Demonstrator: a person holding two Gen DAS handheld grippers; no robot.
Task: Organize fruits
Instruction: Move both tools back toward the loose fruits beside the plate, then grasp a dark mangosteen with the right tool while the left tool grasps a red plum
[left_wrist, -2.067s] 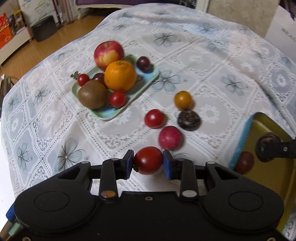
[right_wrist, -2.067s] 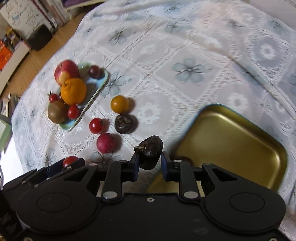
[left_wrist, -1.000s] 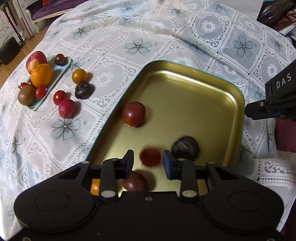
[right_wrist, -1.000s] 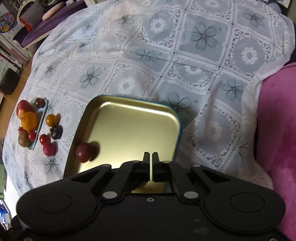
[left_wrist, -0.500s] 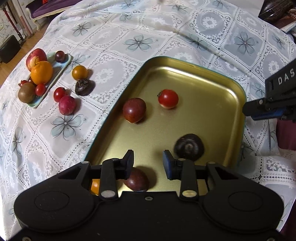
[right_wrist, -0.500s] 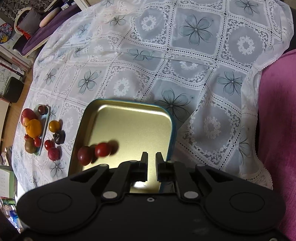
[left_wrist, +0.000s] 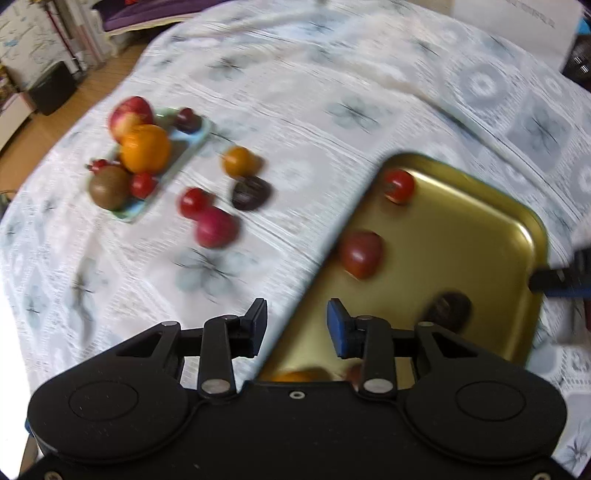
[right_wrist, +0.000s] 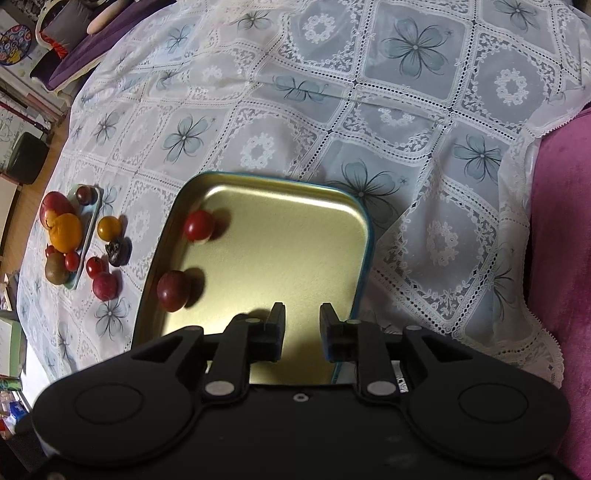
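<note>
A gold tray (left_wrist: 480, 229) (right_wrist: 295, 236) holds a red tomato (left_wrist: 398, 185) (right_wrist: 198, 226), a dark red plum (left_wrist: 361, 254) (right_wrist: 172, 290) and a dark wrinkled fruit (left_wrist: 448, 308). My left gripper (left_wrist: 296, 325) is open and empty over the tray's left rim. My right gripper (right_wrist: 302, 334), its jaws opening with nothing between them, hangs over the tray's near right part. On the cloth lie a yellow tomato (left_wrist: 239, 161) (right_wrist: 109, 227), a dark fruit (left_wrist: 251, 192) (right_wrist: 117, 252), a red tomato (left_wrist: 192, 203) (right_wrist: 94, 266) and a pink-red fruit (left_wrist: 216, 230) (right_wrist: 105, 286).
A pale green dish (left_wrist: 192, 142) (right_wrist: 88, 229) at the left holds an apple (left_wrist: 129, 112), an orange (left_wrist: 145, 148), a kiwi (left_wrist: 109, 186) and small red and dark fruits. A magenta cushion (right_wrist: 561, 258) borders the table on the right. The lace tablecloth (right_wrist: 406, 92) covers everything.
The left gripper let the red tomato go; it rolled to the tray's far left corner. That gripper then swung left over the rim. The right gripper's jaws went from shut to parted.
</note>
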